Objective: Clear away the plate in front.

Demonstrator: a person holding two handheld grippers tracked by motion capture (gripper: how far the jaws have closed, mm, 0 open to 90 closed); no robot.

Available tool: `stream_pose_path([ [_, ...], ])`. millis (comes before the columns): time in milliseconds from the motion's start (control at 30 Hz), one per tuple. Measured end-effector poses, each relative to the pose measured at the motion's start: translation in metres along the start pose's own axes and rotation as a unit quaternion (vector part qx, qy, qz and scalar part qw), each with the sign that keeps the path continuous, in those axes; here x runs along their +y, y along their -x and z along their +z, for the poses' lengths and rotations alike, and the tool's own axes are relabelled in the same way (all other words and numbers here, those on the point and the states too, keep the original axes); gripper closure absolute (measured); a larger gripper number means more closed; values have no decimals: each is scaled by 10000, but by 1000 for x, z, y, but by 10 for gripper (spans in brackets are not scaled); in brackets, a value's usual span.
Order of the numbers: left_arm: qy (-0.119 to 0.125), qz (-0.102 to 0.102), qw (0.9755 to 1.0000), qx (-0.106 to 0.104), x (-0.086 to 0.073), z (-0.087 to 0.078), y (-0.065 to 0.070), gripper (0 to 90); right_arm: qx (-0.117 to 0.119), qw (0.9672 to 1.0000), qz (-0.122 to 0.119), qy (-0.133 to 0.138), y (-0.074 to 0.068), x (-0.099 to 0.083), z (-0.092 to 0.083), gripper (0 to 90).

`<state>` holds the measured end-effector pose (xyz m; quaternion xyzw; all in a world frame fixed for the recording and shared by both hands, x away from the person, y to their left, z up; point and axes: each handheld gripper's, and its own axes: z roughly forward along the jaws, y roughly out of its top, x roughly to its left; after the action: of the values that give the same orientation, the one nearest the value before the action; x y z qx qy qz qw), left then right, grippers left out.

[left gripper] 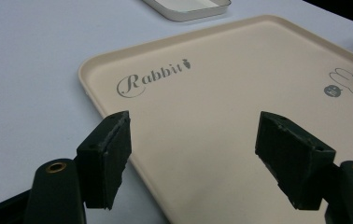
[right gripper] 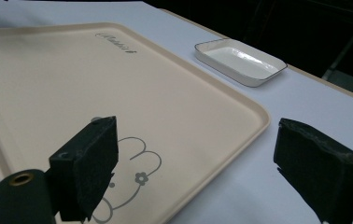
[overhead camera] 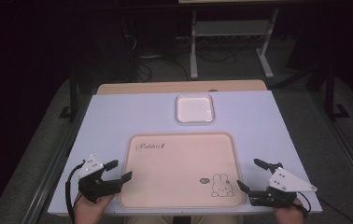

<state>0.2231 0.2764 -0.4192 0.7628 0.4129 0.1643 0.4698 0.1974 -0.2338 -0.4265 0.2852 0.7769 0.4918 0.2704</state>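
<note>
A beige tray (overhead camera: 179, 163) with "Rabbit" lettering and a rabbit drawing lies at the table's near middle; its surface (left gripper: 221, 93) (right gripper: 72, 74) is bare. Behind it sits a small white square dish (overhead camera: 194, 108) (left gripper: 188, 7) (right gripper: 240, 59), nothing in it. My left gripper (overhead camera: 118, 170) (left gripper: 193, 163) rests at the tray's left edge, open, jaws wide apart with nothing between them. At the tray's right front corner, my right gripper (overhead camera: 251, 175) (right gripper: 212, 177) is open too, one jaw over the rabbit drawing (right gripper: 128, 182) and the other over the table.
The white tabletop (overhead camera: 118, 116) surrounds the tray, with a wooden strip (overhead camera: 179, 87) along its far edge. Beyond it stand a metal frame (overhead camera: 230, 42) and cables on the dark floor. A hand (overhead camera: 93, 207) holds each gripper at the near edge.
</note>
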Motion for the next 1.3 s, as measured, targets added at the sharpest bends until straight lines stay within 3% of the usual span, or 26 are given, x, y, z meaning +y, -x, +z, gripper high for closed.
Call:
stream_pose_path([
  [667, -179, 340, 9993, -29, 3, 13, 1, 256, -16, 10000, 75, 8, 0, 0, -1, 130],
  [767, -284, 388, 9988, 91, 9, 18, 1, 257, -30, 9999, 99, 45, 0, 0, -2, 130],
  [833, -312, 259, 9992, -43, 15, 22, -1, 240, -18, 9999, 128, 68, 1, 0, -3, 130],
  [967, -285, 321, 9989, -167, 20, 28, -1, 270, -31, 9999, 151, 68, 1, -1, -3, 130],
  [1067, -326, 491, 9980, -227, 26, 35, 2, 284, -36, 9999, 138, 68, 2, -1, -3, 130],
  [1133, -378, 557, 9967, -455, 33, 43, 3, 316, -28, 9998, 150, 93, 2, -1, -3, 130],
  [1300, -393, 629, 9956, -578, 42, 56, 7, 318, -10, 9998, 164, 124, 3, -2, -3, 130],
])
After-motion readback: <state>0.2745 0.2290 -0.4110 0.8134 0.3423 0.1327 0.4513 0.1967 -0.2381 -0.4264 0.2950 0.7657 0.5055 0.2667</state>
